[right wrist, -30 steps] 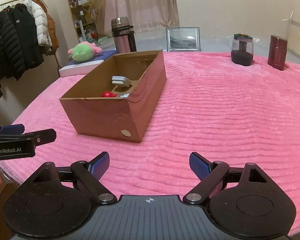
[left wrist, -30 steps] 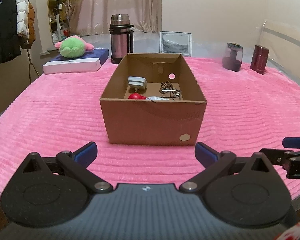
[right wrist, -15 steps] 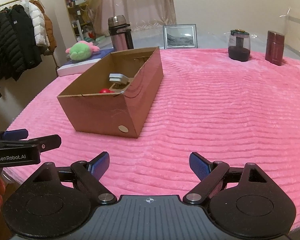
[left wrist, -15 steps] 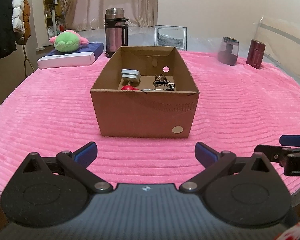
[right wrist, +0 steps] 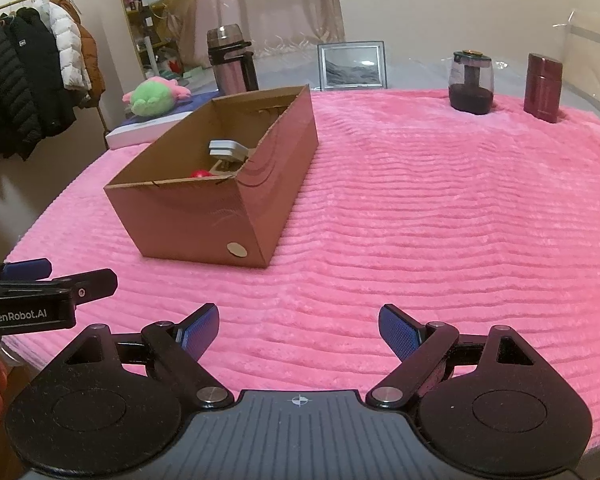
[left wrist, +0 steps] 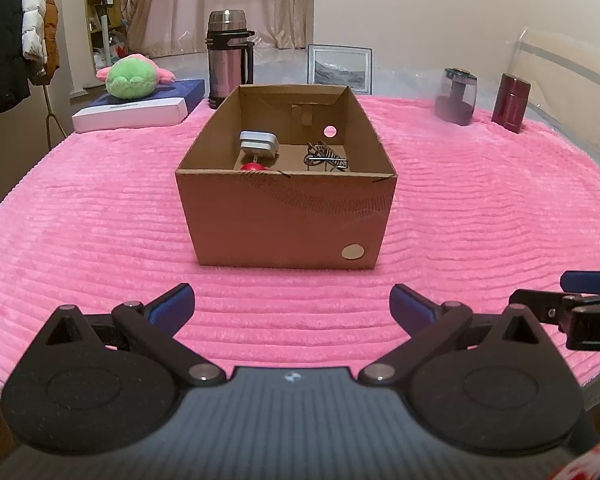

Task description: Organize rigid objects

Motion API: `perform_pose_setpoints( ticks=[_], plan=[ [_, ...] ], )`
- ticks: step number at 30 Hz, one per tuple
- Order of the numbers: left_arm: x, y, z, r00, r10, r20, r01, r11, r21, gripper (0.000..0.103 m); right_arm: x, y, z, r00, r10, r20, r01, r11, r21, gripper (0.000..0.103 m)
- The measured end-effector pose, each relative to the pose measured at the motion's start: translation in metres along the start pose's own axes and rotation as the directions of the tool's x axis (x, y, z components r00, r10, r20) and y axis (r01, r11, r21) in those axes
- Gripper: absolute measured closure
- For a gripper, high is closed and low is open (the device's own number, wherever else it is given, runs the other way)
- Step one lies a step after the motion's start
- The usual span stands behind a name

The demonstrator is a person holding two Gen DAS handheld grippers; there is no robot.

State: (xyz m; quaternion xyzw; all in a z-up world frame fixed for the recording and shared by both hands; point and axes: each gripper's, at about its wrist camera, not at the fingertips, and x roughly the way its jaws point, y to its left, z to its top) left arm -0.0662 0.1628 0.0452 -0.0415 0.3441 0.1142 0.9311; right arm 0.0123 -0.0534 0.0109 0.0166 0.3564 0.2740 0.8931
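Observation:
An open cardboard box [left wrist: 286,216] [right wrist: 204,216] stands on the pink ribbed blanket [left wrist: 100,208]. Inside it lie a grey plug adapter [left wrist: 259,144] [right wrist: 227,149], a red object [left wrist: 252,167] [right wrist: 201,174] and a dark metal wire piece [left wrist: 326,156]. My left gripper [left wrist: 291,304] hovers open over the blanket in front of the box, nothing between its blue pads. My right gripper [right wrist: 299,330] is open too, to the right of the box's near corner, and holds nothing. Each gripper's finger shows at the edge of the other's view.
At the back stand a steel thermos [left wrist: 228,64], a framed picture [left wrist: 339,68], a dark glass jar [left wrist: 456,96] and a maroon canister [left wrist: 510,102]. A green plush toy [left wrist: 130,78] lies on a flat white box [left wrist: 132,114]. Coats hang at the left [right wrist: 24,80].
The left wrist view shifted slightly: the box sat lower and nearer a second ago and now appears a little farther. The right gripper stayed still. Both stayed open.

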Motion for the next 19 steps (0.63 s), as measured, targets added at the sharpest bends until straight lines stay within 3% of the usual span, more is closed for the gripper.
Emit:
perform_pose_setpoints(
  ticks=[19],
  plan=[
    [0.0040,-0.0007,-0.0023,1.000,-0.014,-0.001,0.014,1.000,-0.007,0.001,0.0012,-0.0010,-0.0001,1.000,-0.009,-0.004,0.009,1.000,0.002,0.019]
  ],
)
